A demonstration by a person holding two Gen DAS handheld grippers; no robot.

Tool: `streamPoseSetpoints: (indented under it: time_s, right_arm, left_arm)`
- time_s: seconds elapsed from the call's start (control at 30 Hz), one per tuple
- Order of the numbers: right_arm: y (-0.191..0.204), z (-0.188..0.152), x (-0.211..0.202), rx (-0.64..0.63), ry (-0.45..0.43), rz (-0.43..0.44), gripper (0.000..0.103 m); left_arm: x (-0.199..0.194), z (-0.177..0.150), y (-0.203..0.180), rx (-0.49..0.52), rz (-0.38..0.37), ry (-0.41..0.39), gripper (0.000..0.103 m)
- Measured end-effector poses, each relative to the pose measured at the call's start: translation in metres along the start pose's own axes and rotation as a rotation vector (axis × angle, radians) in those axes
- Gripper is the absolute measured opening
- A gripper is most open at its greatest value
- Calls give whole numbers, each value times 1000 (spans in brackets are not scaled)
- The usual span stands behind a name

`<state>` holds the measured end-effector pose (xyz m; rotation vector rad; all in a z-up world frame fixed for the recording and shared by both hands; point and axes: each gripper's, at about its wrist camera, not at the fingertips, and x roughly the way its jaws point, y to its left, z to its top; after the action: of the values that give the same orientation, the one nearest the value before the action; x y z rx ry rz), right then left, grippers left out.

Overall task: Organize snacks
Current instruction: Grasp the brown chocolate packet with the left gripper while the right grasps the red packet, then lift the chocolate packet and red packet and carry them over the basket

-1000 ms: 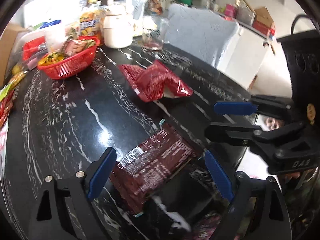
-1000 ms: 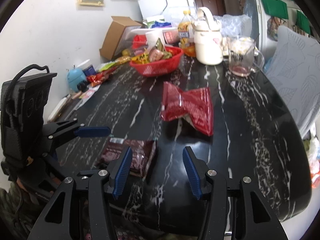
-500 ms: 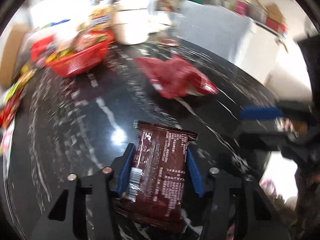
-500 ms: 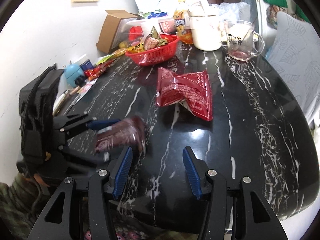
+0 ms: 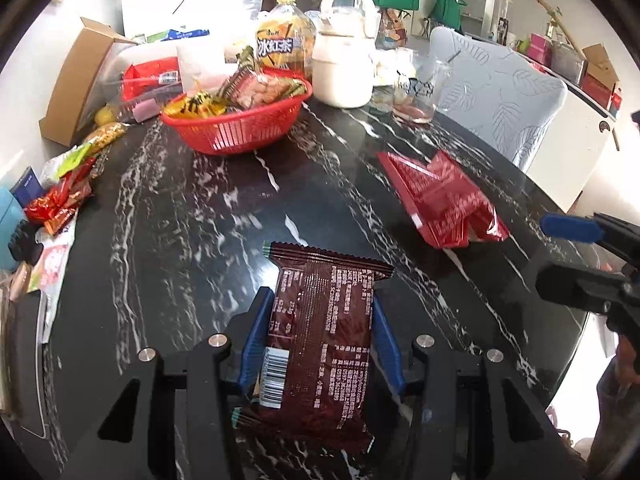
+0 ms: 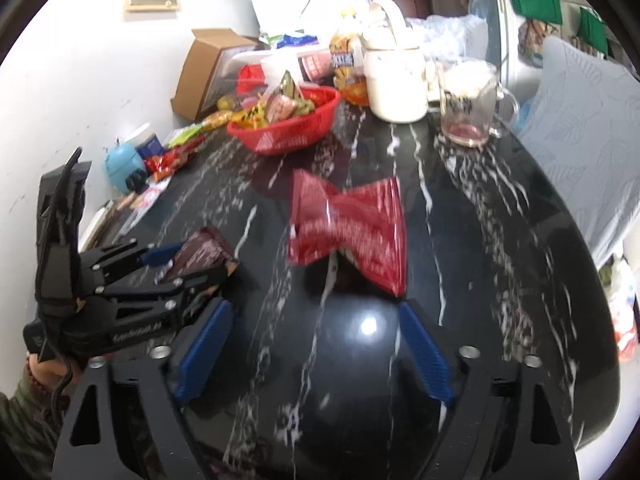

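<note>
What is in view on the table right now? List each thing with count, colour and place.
brown snack packet: 1, dark brown, clamped in the left gripper above the near table edge
red snack bag: 1, red, crumpled, lying mid-table ahead of the right gripper
basket: 1, red, far side, filled with mixed snacks
kettle: 1, cream, right of the basket
tea bottle: 1, orange label, behind the basket
glass mug: 1, clear, right of the kettle
cardboard box: 1, brown, far left
loose wrappers: several, red and green, left edge
table: 1, black marble
left gripper: 1, blue fingers shut on the packet
right gripper: 1, blue fingers open, empty
</note>
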<state>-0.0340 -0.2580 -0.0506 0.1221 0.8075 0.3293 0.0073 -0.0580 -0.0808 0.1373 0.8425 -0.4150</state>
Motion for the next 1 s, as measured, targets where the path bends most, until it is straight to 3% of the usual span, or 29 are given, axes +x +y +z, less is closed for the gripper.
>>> streamPoseSetpoints:
  time_s: [0.37, 0.6, 0.77, 0.83, 0.87, 1.0]
  right_arm:
    - [-10, 38, 31, -30, 6, -66, 100]
    - [-15, 42, 61, -11, 81, -27, 100]
    - [-15, 42, 70, -32, 82, -42, 100]
    - [-13, 42, 72, -55, 78, -51, 97]
    - [-12, 42, 72, -67, 77, -53, 90]
    - [-5, 39, 72, -140, 61, -64, 86]
  left_arm:
    - [10, 10, 12, -21, 15, -3, 48]
    - [15, 13, 21, -31, 56, -24, 48]
    - [18, 15, 26, -22, 77, -27, 48]
    - [22, 15, 29, -25, 75, -12, 48]
    - [24, 14, 29, -24, 78, -4, 48]
    - [33, 13, 33, -32, 64, 36, 50]
